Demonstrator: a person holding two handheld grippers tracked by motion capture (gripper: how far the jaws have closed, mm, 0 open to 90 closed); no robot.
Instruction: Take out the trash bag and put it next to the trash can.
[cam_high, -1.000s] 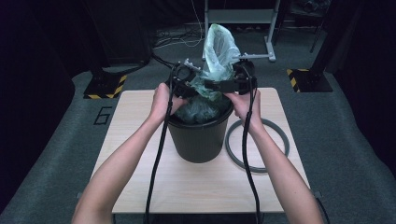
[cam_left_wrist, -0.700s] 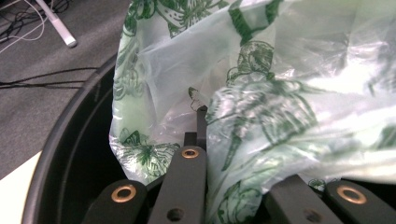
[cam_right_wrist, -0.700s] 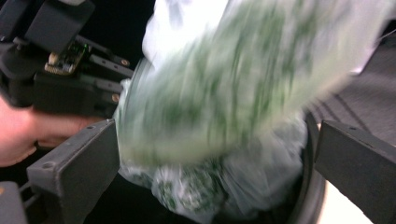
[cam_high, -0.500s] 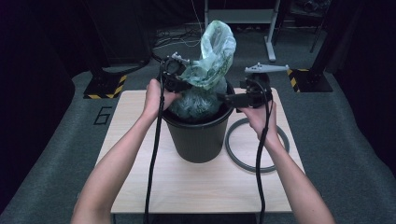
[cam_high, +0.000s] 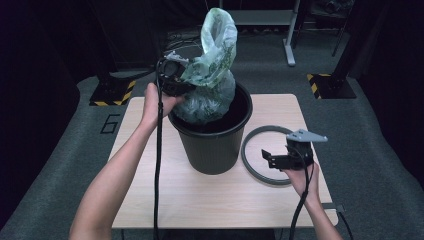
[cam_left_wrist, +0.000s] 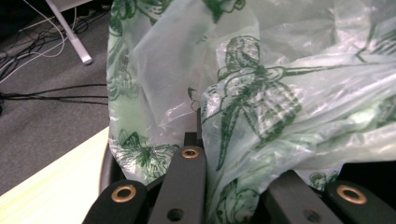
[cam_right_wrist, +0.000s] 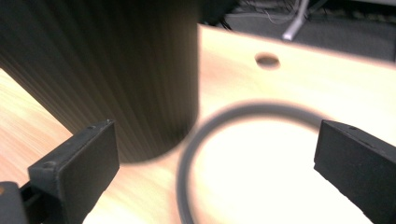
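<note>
A black bin (cam_high: 214, 140) is seen standing upright near the middle of the table (cam_high: 150, 190). A green-printed plastic bag (cam_high: 212, 75) is lodged in its mouth, the upper part raised well above the rim. The left gripper (cam_high: 172, 77) is held at the bin's far-left rim, its jaws closed on a fold of the bag (cam_left_wrist: 243, 107). The right gripper (cam_high: 280, 157) is held above the grey ring (cam_high: 250, 160) lying flat toward the table's right edge, jaws spread wide with nothing between them (cam_right_wrist: 210, 154).
</note>
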